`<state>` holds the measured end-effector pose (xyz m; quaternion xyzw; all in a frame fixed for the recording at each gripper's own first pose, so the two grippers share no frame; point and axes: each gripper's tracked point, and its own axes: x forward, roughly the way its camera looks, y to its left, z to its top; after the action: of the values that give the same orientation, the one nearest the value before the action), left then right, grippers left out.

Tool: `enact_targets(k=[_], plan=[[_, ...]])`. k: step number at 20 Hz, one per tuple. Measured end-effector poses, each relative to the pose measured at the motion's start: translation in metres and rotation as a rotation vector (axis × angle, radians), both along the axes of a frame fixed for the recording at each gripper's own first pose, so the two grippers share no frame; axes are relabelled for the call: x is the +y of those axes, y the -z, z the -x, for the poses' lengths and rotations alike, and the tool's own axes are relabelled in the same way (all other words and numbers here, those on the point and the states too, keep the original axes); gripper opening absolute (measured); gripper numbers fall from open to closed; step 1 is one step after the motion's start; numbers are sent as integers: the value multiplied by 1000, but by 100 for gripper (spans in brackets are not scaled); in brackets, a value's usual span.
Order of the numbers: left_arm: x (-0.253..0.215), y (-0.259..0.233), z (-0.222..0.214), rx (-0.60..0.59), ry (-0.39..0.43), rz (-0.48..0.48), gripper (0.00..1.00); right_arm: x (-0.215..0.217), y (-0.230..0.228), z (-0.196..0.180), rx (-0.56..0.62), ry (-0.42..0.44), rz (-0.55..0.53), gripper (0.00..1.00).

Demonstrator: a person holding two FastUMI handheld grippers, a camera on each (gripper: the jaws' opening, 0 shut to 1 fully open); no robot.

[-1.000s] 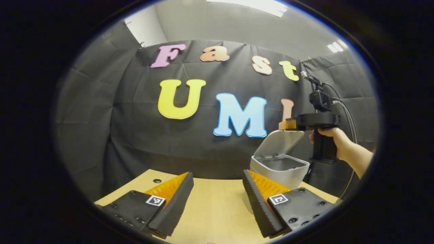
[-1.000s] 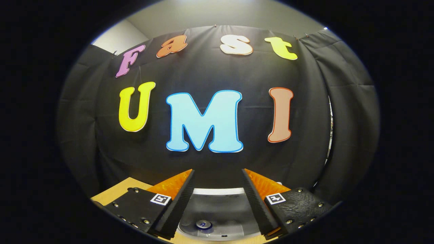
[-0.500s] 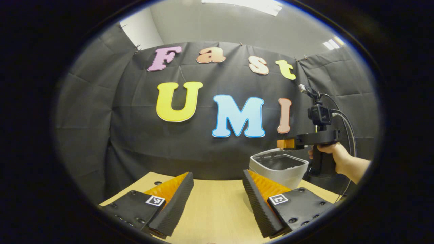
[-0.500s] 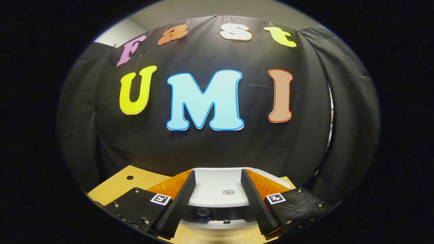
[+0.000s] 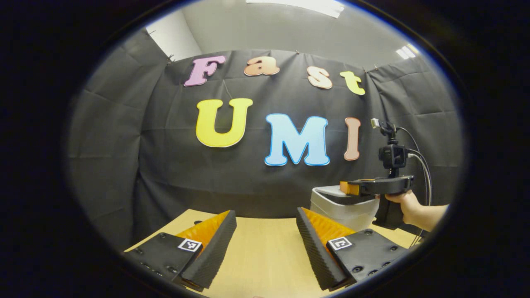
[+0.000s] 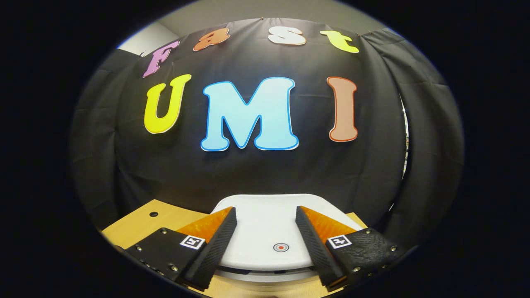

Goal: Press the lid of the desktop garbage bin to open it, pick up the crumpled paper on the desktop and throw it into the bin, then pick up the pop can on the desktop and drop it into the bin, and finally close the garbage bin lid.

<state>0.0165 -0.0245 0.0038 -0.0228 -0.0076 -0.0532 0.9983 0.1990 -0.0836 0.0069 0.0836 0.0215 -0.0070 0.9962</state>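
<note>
The white desktop bin [image 5: 343, 212] stands at the table's far right in the left gripper view. Its lid [image 6: 265, 231], white with a small red dot mark, lies lowered over the bin, and a thin dark gap shows under its front edge. My right gripper [image 6: 265, 209] is open, its two fingers spread over the lid's top. In the left gripper view that right gripper [image 5: 352, 187] sits on top of the bin, held by a hand [image 5: 408, 203]. My left gripper [image 5: 265, 212] hangs open over the wooden table [image 5: 265, 256], with nothing between its fingers.
The black cloth wall stands close behind the bin and the table's far edge. A small round hole [image 6: 153, 214] is in the tabletop to the left of the bin. A cable [image 5: 424, 165] trails from the right gripper's camera.
The lid has swung from upright and open down onto the bin, and the right gripper has come down with it. The can seen inside the bin is now covered. The left gripper has hardly moved.
</note>
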Motion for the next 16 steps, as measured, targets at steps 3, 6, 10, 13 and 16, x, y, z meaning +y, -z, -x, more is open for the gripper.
enact_targets(k=[3,6,10,13,16], plan=[[-1,5,-3,8,3,-2,95,0,6,-1,-5,3,-4,98],[-3,5,-5,9,9,0,95,1,10,-2,-33,12,12,98],[-3,9,-9,18,10,7,95,2,9,-2,-93,-3,26,98],[-2,11,-12,25,10,12,95,1,10,-2,-115,-4,48,98],[-4,12,-16,28,12,14,95,1,12,-3,-121,-5,43,98]])
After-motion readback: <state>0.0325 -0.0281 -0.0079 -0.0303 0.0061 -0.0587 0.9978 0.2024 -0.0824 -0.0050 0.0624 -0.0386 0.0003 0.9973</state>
